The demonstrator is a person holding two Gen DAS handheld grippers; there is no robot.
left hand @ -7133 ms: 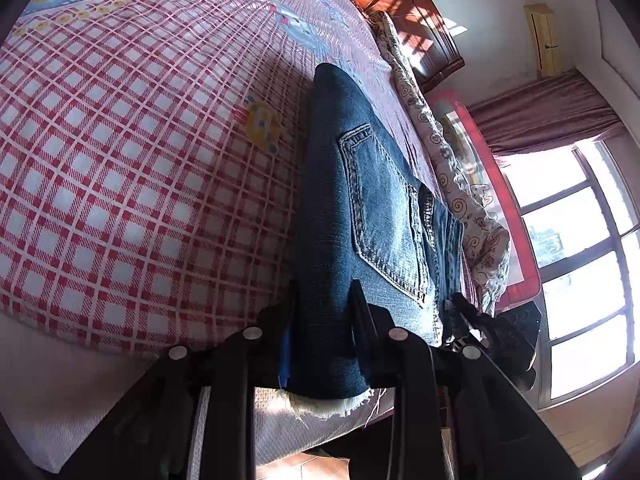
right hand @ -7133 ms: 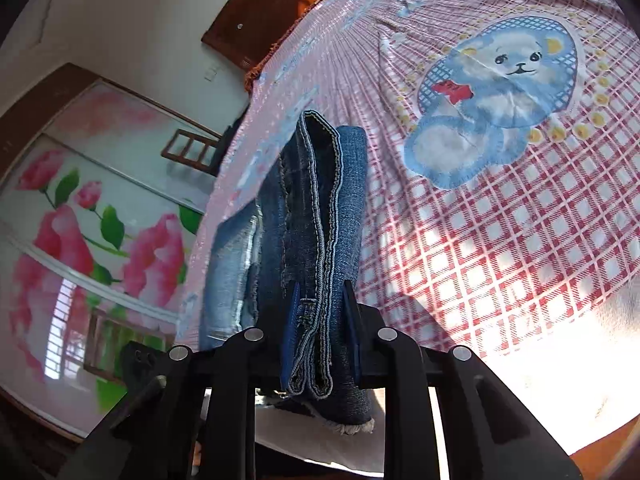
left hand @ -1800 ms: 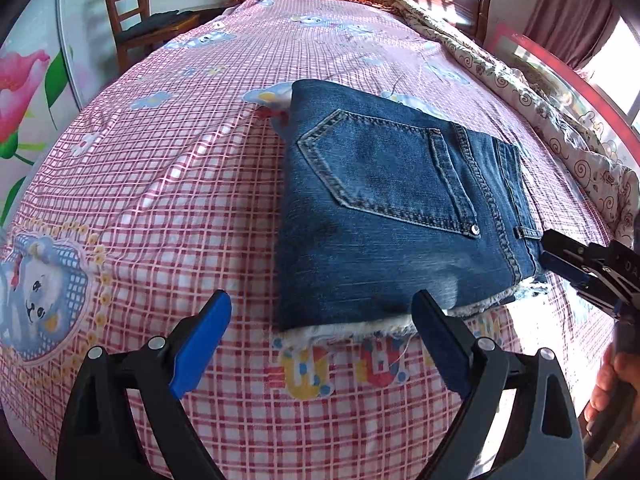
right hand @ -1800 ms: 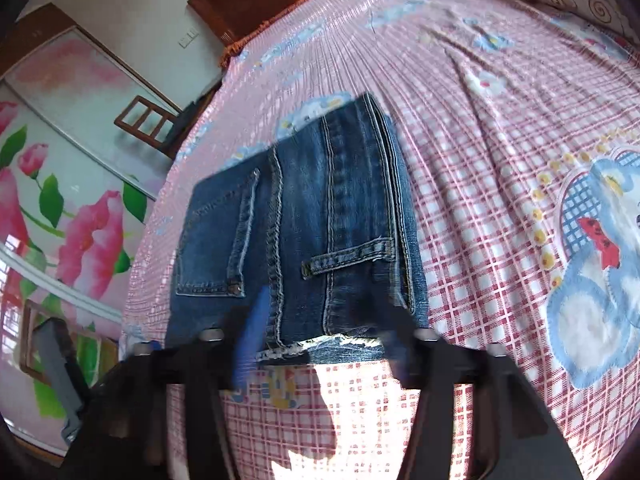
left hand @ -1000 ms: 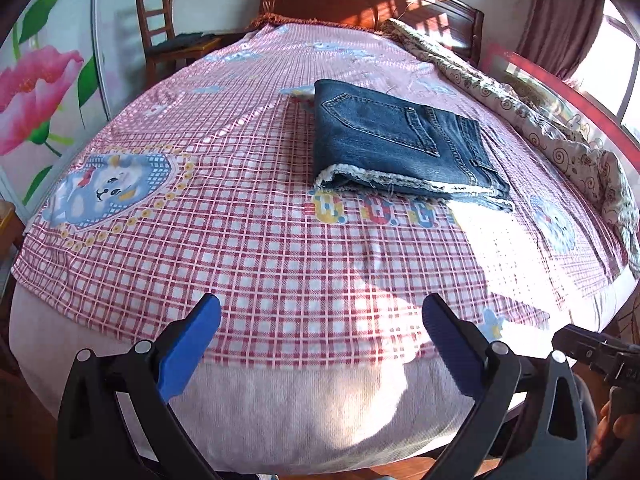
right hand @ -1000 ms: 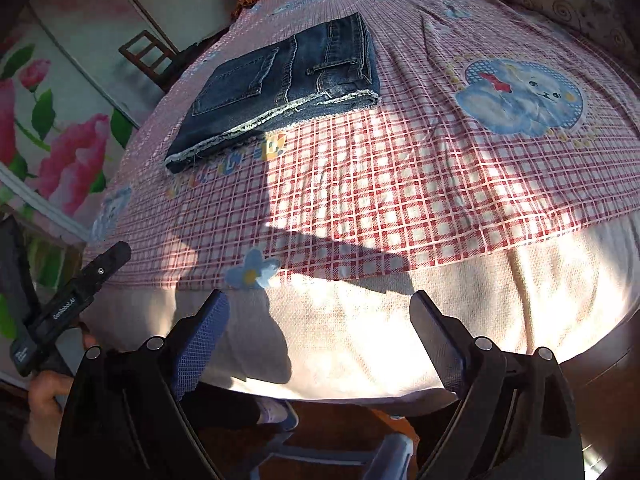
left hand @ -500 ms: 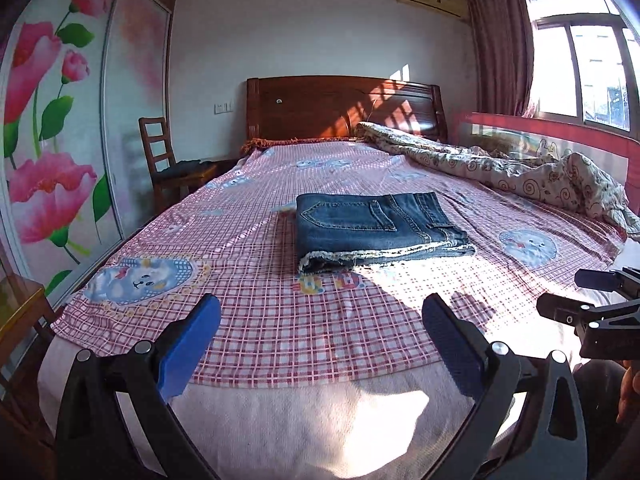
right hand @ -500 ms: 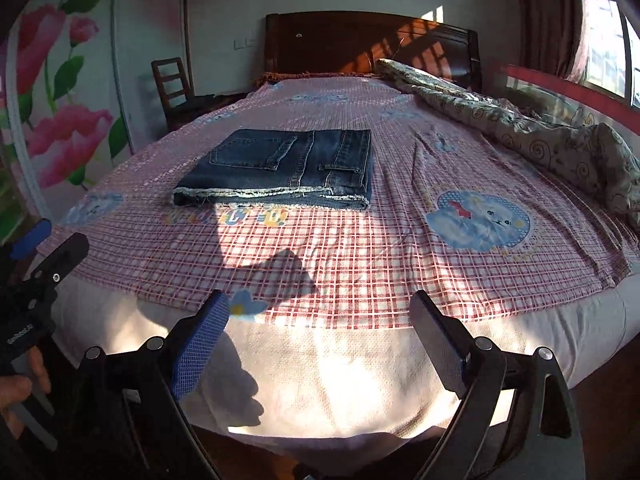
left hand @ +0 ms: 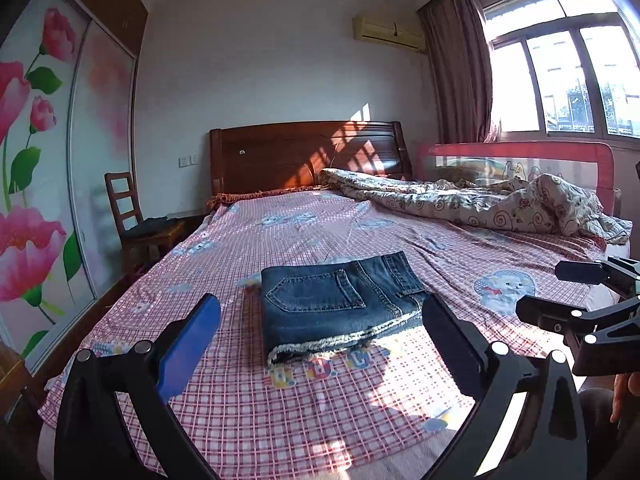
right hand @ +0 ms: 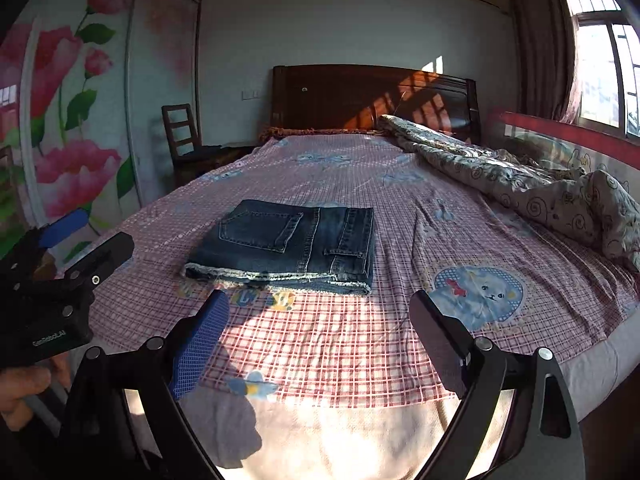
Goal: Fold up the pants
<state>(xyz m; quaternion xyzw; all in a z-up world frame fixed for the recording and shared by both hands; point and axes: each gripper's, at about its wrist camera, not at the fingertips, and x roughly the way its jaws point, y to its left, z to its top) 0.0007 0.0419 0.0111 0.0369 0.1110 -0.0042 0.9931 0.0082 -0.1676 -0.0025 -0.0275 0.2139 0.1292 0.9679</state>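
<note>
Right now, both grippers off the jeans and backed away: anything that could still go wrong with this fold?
1. The folded jeans look uneven: the frayed hem layers at the near edge are staggered, so the stack may slump or spread if the bed is jostled.
2. The rumpled quilt lies on the same bed, apart from the jeans; pulling it could drag the checked sheet and shift the fold.
3. Both the left gripper and right gripper are open and empty, so nothing restrains the fabric.

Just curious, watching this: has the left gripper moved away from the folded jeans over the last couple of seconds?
Yes. The left gripper has pulled back past the foot of the bed, open and empty; the folded jeans now lie well ahead of it.
</note>
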